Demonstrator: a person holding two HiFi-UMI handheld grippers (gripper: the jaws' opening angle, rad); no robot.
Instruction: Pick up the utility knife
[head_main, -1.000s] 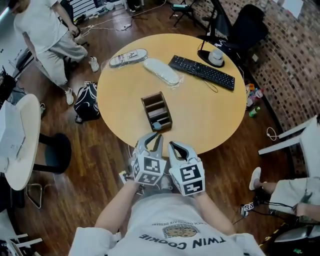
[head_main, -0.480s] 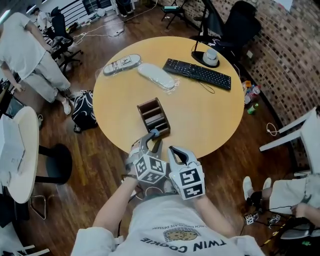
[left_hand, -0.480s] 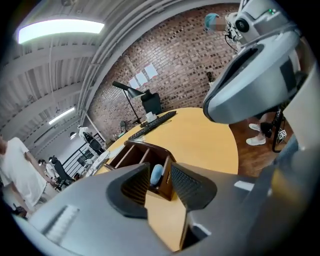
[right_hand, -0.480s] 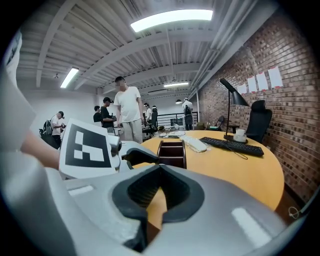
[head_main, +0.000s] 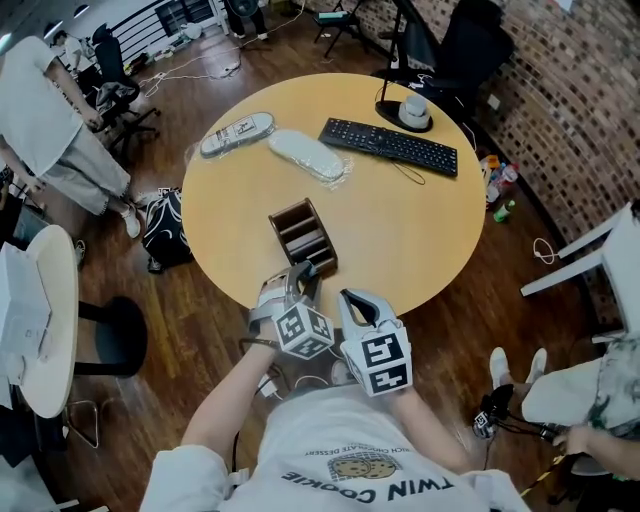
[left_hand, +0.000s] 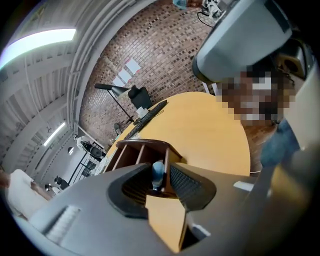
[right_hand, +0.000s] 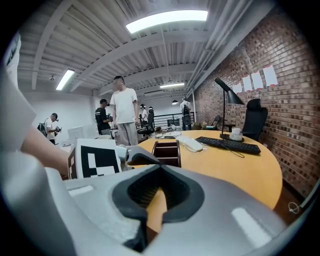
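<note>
The utility knife (left_hand: 157, 172) stands upright in the nearest slot of a brown wooden organizer (head_main: 300, 232) at the round table's near edge; only its blue end shows. My left gripper (left_hand: 159, 166) is open, one finger on each side of that blue end, and the pads do not press on it. Its jaws spread wide and have just been closing a little. In the head view the left gripper (head_main: 297, 283) reaches the organizer's near end. My right gripper (head_main: 358, 300) hovers just to the right, shut and empty, off the table's edge.
Farther back on the round yellow table (head_main: 420, 230) lie a black keyboard (head_main: 390, 147), a white case (head_main: 305, 155), a flat packet (head_main: 236, 133) and a lamp base with a cup (head_main: 412, 112). A person (head_main: 50, 120) and a backpack (head_main: 165, 225) are on the left.
The left gripper has sunk toward the organizer and rolled, and its jaws have spread round the knife's blue end. The right gripper has stayed put.
</note>
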